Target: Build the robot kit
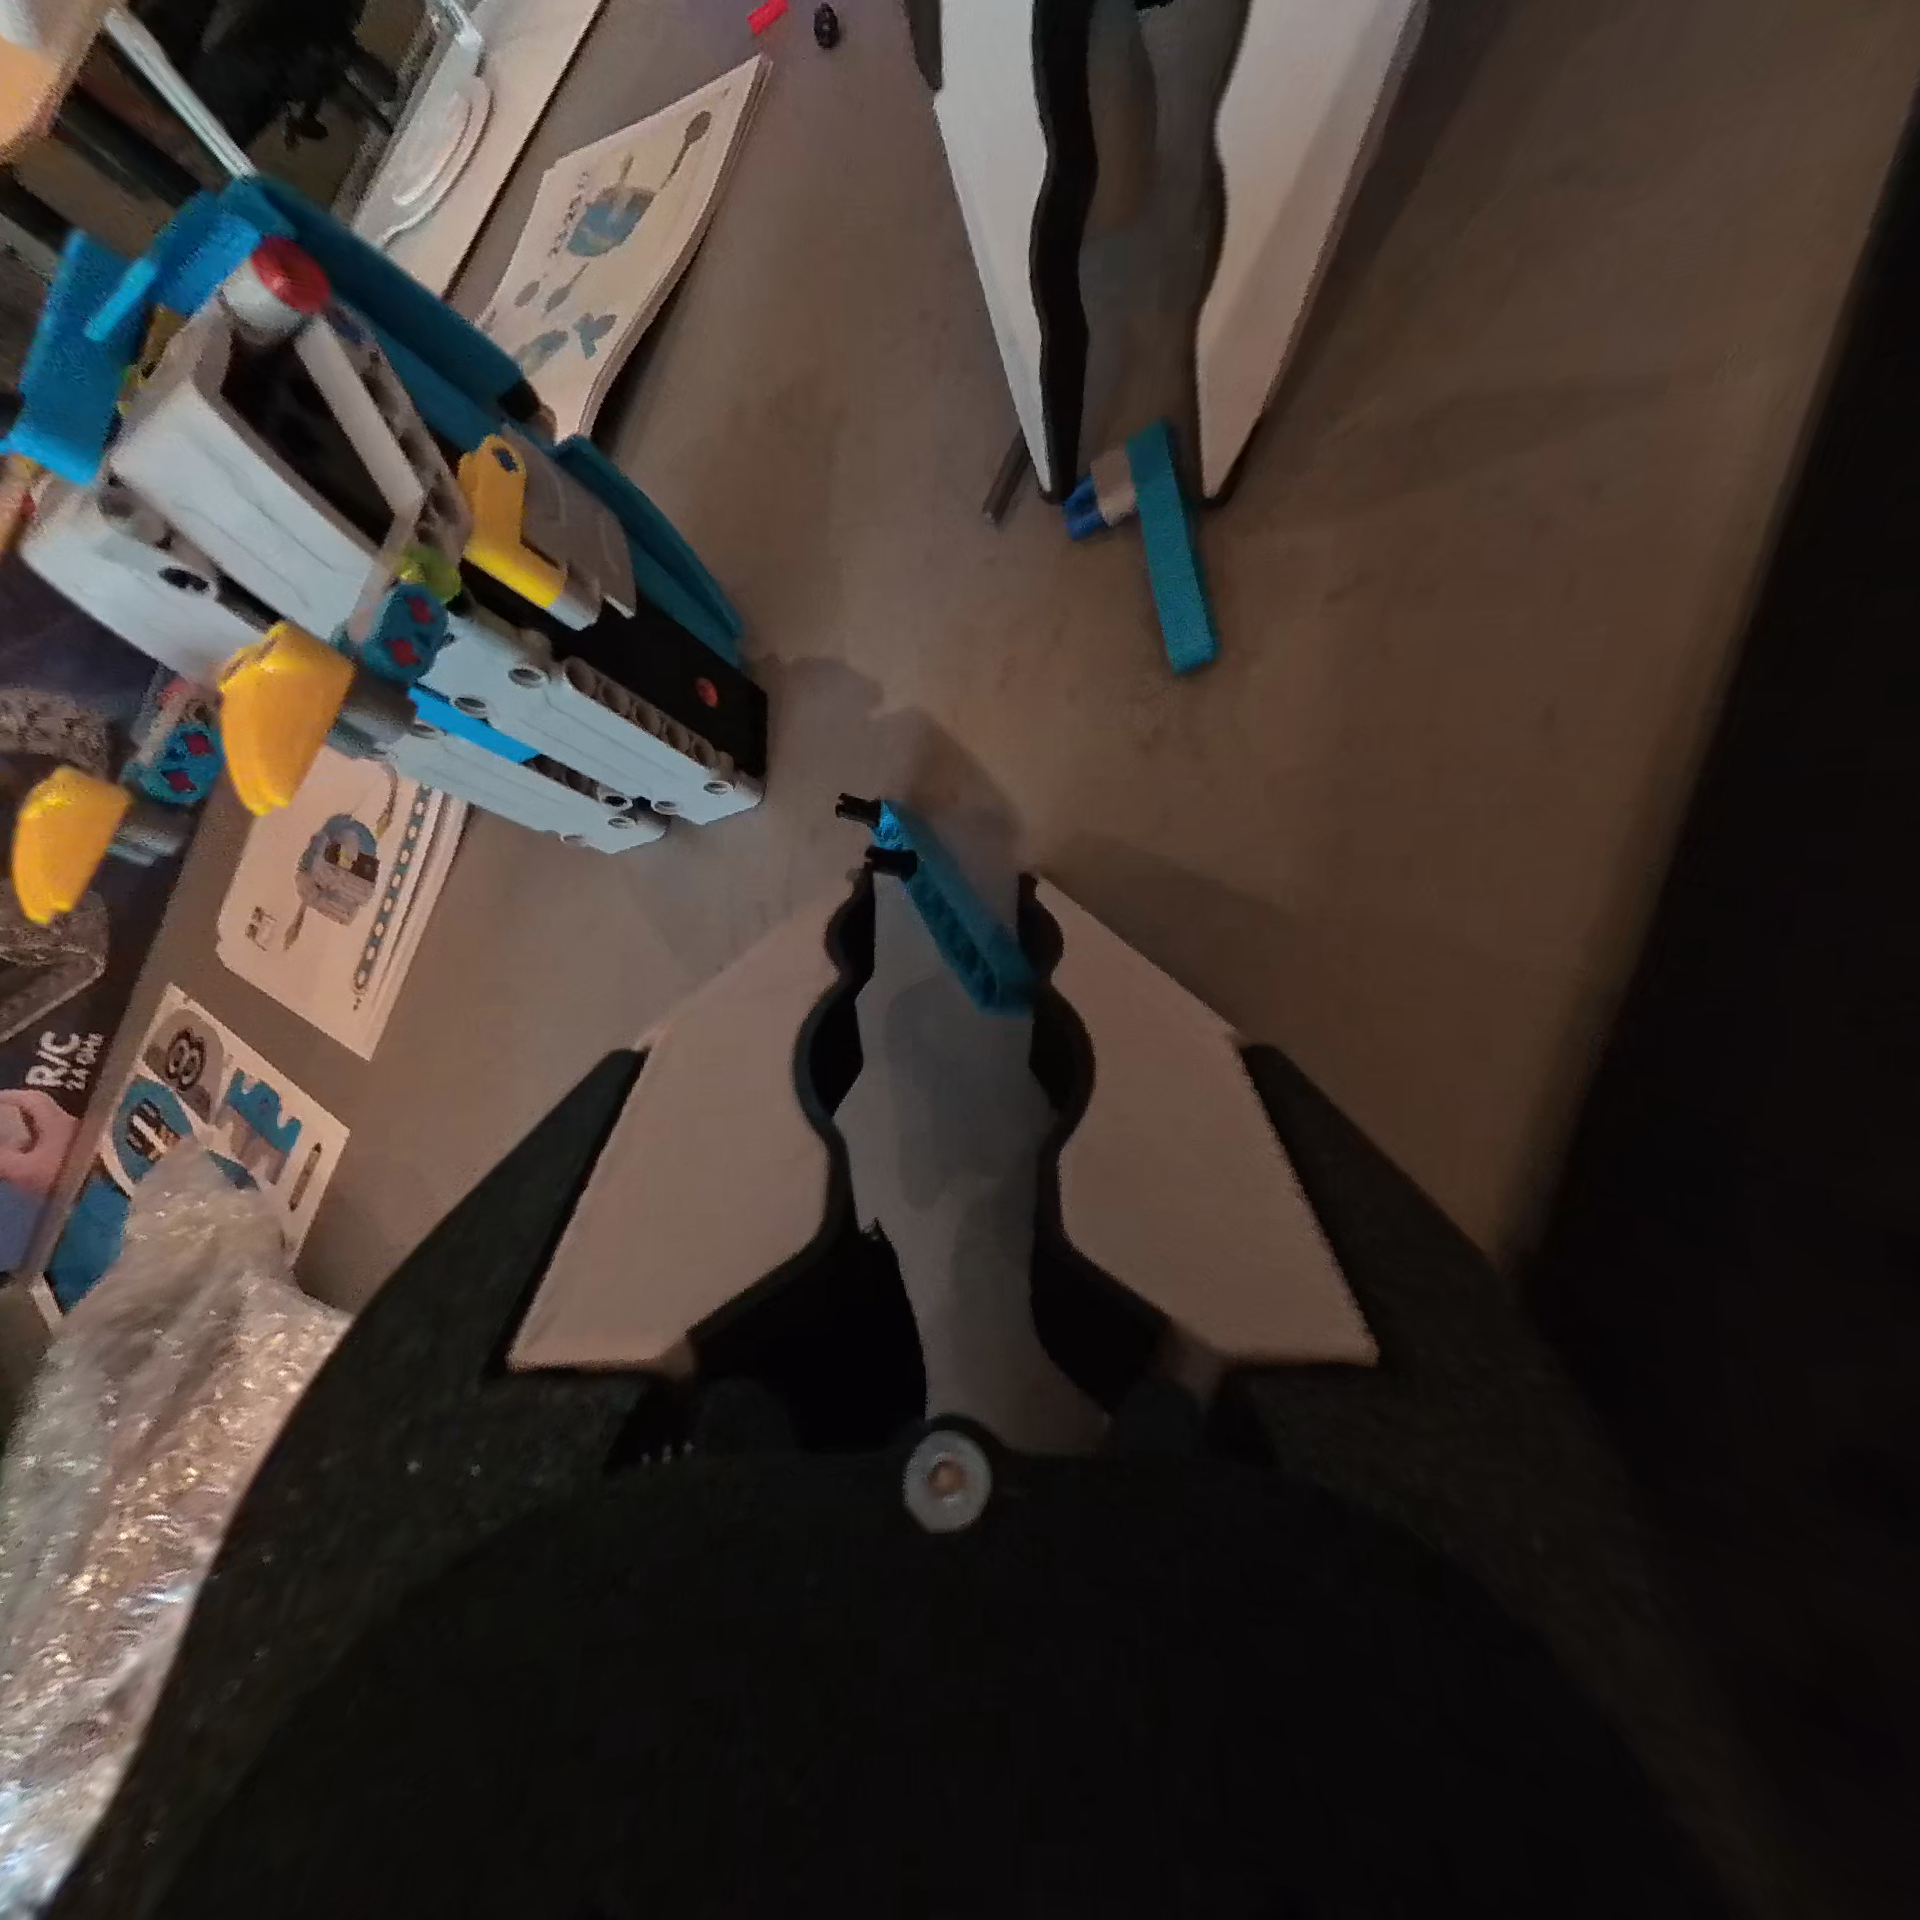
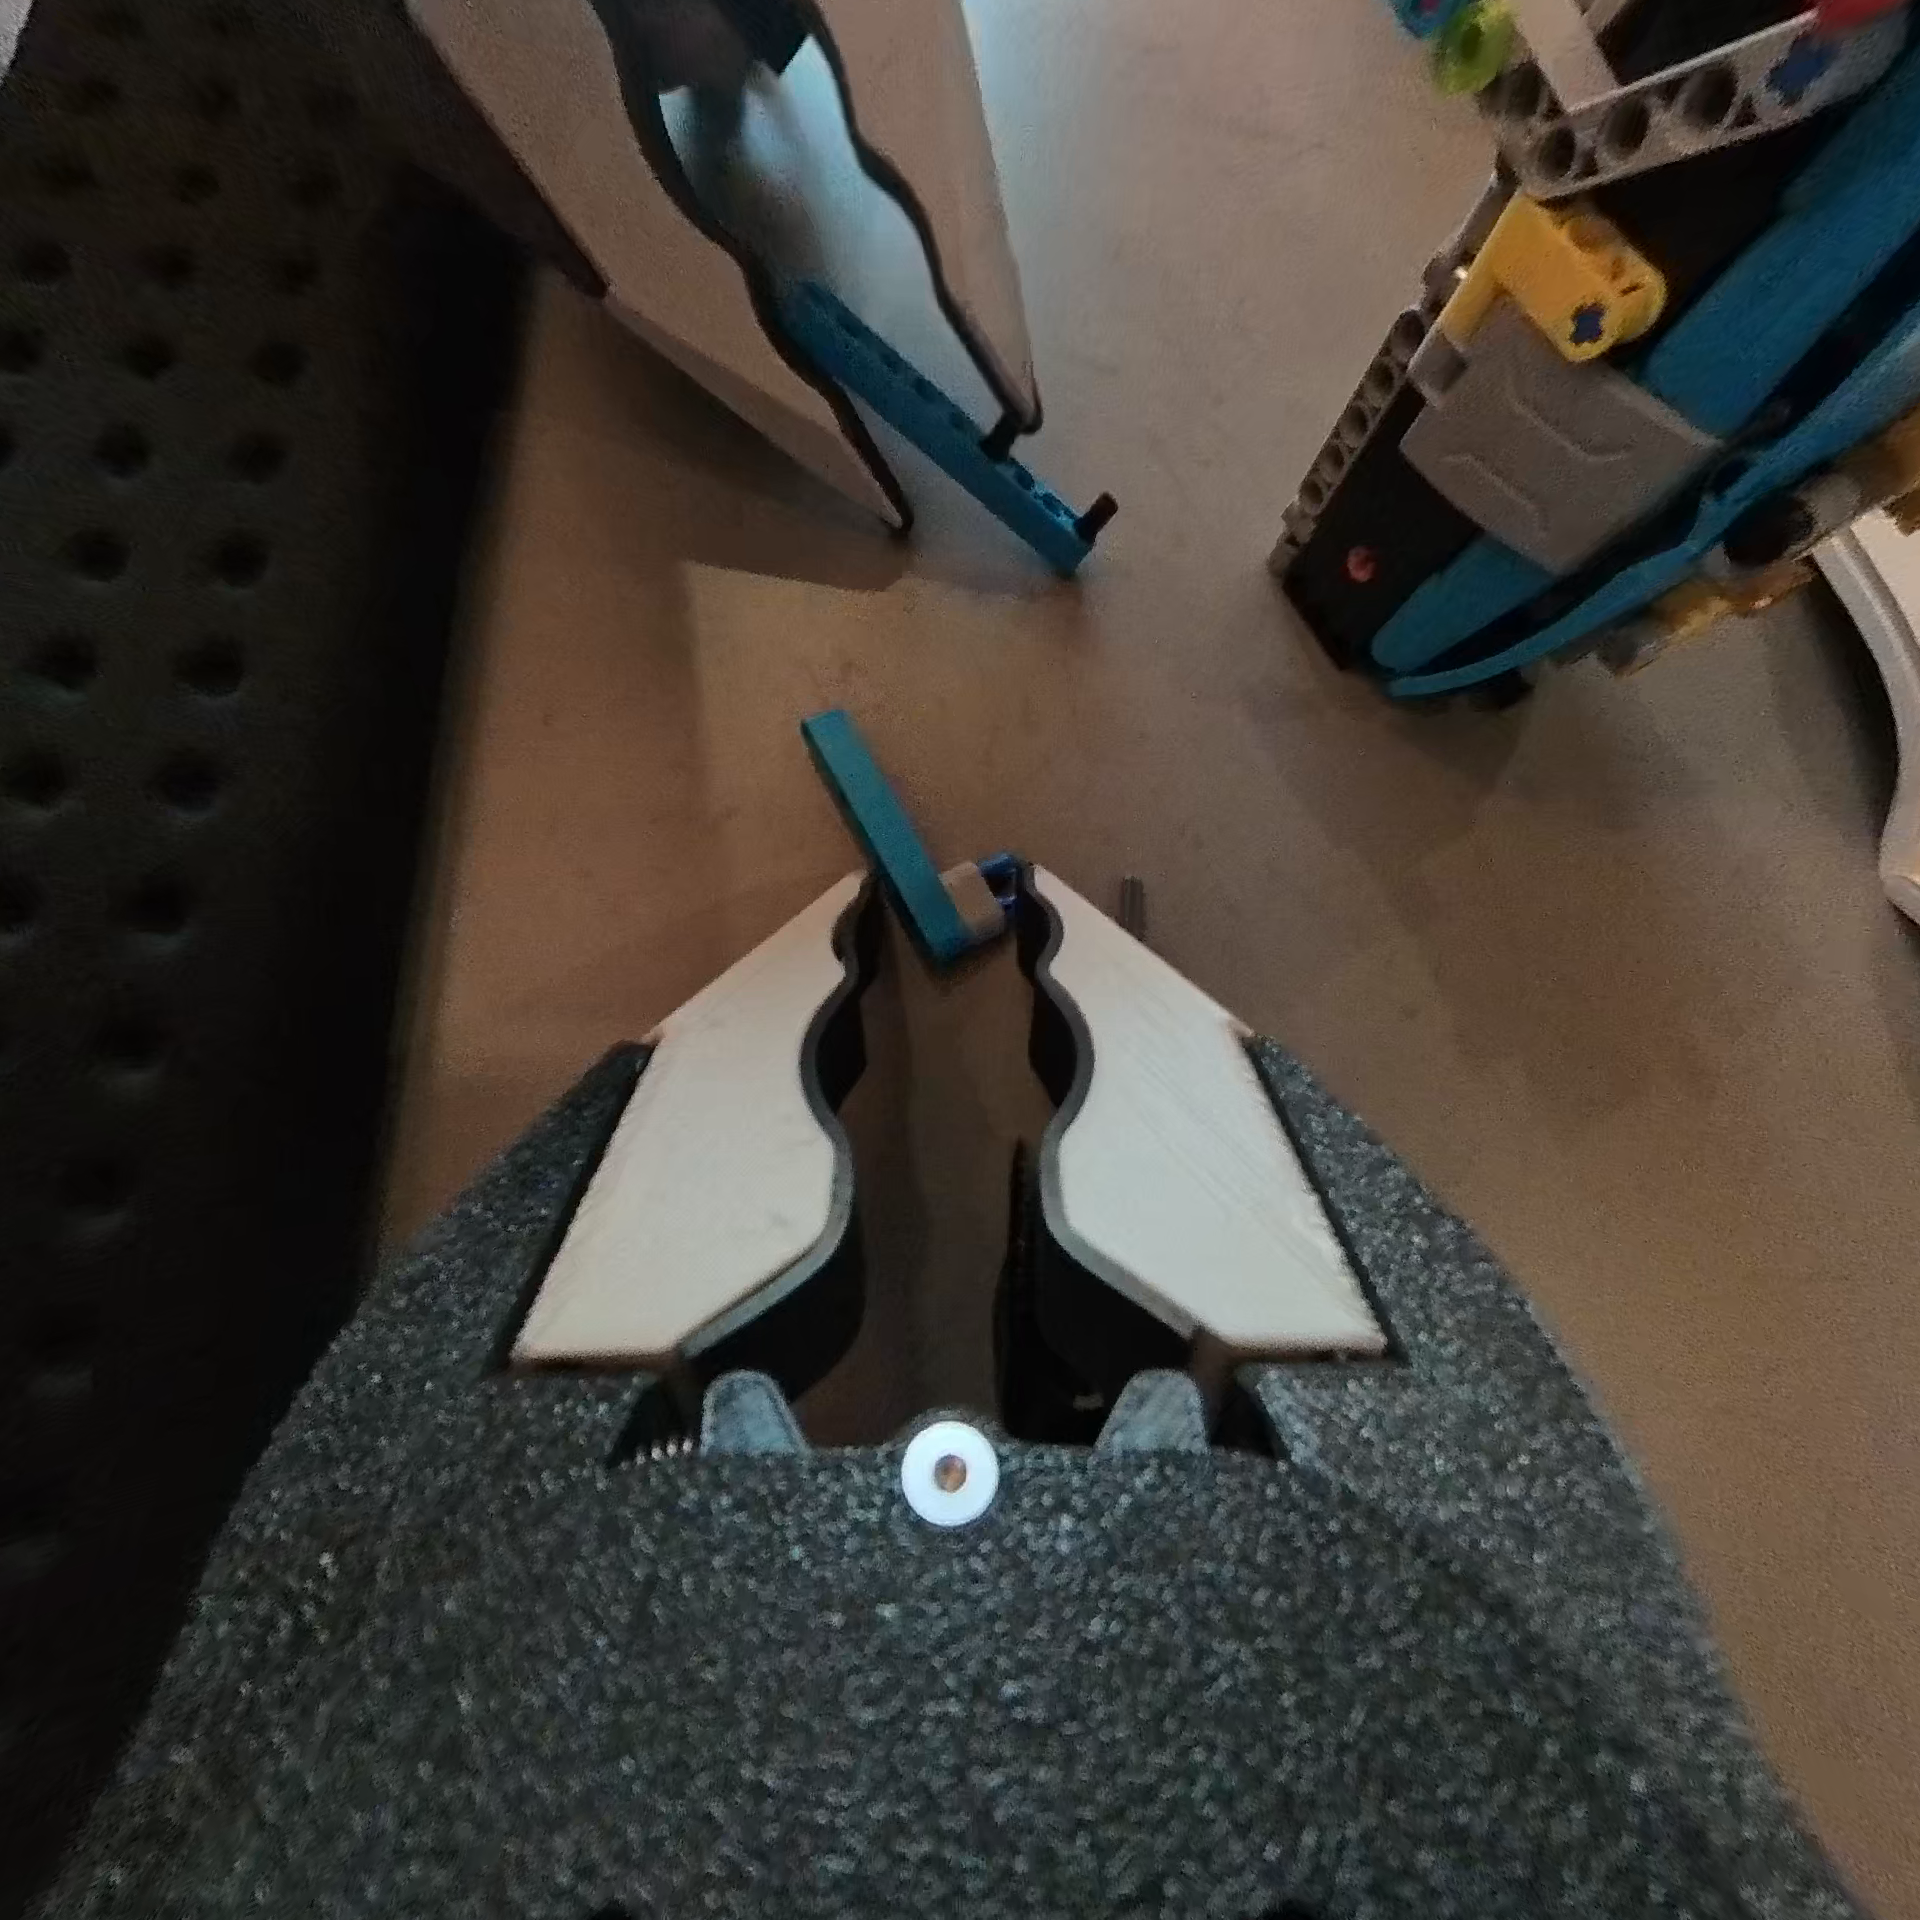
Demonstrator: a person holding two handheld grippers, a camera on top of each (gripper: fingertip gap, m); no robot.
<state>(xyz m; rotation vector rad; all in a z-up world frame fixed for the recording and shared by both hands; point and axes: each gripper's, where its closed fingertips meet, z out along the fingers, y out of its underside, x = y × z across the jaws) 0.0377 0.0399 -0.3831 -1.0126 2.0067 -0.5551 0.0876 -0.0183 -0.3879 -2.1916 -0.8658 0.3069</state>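
the left gripper (image 1: 940, 894), with pale flat-sided fingers edged in wavy black rubber and a grainy black body, pinches a teal perforated beam (image 1: 951, 914) near its fingertips; the beam is long, slim, studded with round holes, and carries two short black pins at its far end. the right gripper (image 2: 940, 894), of the same pale plastic and speckled foam-like black housing, is closed on a small joined piece: a smooth teal bar (image 2: 883, 831) with a grey block and a dark blue connector (image 2: 1000, 871) at the pinched end, the bar jutting up and away from the fingers. both grippers hang over a matte, tan, slightly mottled tabletop (image 2: 1299, 1039), their tips near one another. just beside them stands a blocky brick-built model (image 1: 436, 582) in white, grey, black and teal panels with glossy yellow rounded parts and a red-capped white cylinder. printed instruction sheets (image 1: 623, 229) lie flat beyond it, and crinkly clear bubble wrap (image 1: 135, 1403) sits at the left edge. a dark dimpled foam surface (image 2: 156, 623) borders the table.
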